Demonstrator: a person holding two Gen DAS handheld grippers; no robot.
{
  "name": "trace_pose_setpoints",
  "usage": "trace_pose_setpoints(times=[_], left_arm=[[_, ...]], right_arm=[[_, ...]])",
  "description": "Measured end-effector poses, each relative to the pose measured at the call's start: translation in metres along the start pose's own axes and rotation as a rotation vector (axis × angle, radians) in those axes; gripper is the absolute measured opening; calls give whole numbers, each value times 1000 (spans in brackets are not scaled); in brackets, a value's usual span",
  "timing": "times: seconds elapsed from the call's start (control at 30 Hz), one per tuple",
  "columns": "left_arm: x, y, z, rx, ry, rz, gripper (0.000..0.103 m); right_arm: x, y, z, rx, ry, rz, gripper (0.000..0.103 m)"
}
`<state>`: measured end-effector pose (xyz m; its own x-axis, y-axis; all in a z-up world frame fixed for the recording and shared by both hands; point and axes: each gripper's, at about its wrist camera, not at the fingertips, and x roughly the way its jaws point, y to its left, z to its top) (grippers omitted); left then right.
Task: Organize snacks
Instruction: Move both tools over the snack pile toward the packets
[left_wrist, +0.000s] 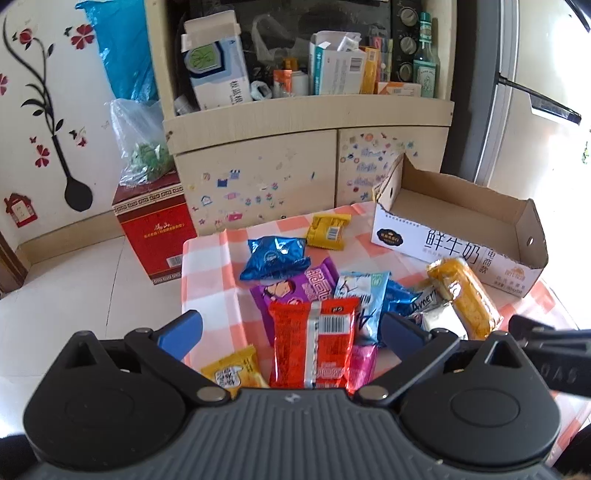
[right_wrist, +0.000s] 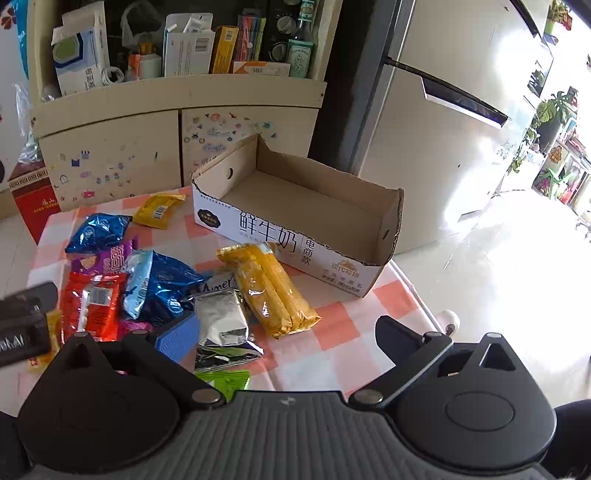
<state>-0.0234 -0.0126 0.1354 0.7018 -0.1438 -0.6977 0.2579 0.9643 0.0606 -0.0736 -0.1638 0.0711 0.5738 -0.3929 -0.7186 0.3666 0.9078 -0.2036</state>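
Snack packets lie in a heap on a pink-and-white checked tablecloth (left_wrist: 210, 273). My left gripper (left_wrist: 291, 332) is open above a red packet (left_wrist: 314, 339), its blue fingers either side of it. Around it lie a purple packet (left_wrist: 295, 286), a blue foil packet (left_wrist: 273, 256), a yellow packet (left_wrist: 328, 230) and a long orange cake pack (left_wrist: 465, 295). My right gripper (right_wrist: 288, 334) is open over a silver foil packet (right_wrist: 221, 321), beside the orange cake pack (right_wrist: 269, 291). An open cardboard box (right_wrist: 295, 236) stands behind, nothing in it.
A cream cabinet (left_wrist: 295, 162) with cluttered shelves stands behind the table. A red carton (left_wrist: 155, 229) with a plastic bag on it sits on the floor at left. A silver fridge (right_wrist: 443, 129) rises at right. A green packet (right_wrist: 225, 380) lies near my right gripper.
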Motion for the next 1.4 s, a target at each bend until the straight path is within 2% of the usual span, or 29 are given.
trace_pose_setpoints(times=[0.17, 0.3, 0.7, 0.93, 1.13, 1.4], left_arm=[[7, -15, 8, 88, 22, -30, 102], [13, -23, 10, 142, 23, -14, 102], [48, -14, 3, 66, 132, 46, 102], [55, -20, 0, 74, 145, 69, 102], [60, -18, 1, 60, 149, 88, 102], [63, -23, -1, 83, 158, 85, 102]], right_arm=[[10, 6, 1, -90, 27, 30, 103], [16, 5, 3, -118, 40, 68, 103], [52, 5, -3, -60, 127, 144, 103], [60, 6, 0, -59, 142, 153, 103], [66, 0, 1, 1, 165, 167, 103], [67, 1, 1, 15, 162, 165, 103]])
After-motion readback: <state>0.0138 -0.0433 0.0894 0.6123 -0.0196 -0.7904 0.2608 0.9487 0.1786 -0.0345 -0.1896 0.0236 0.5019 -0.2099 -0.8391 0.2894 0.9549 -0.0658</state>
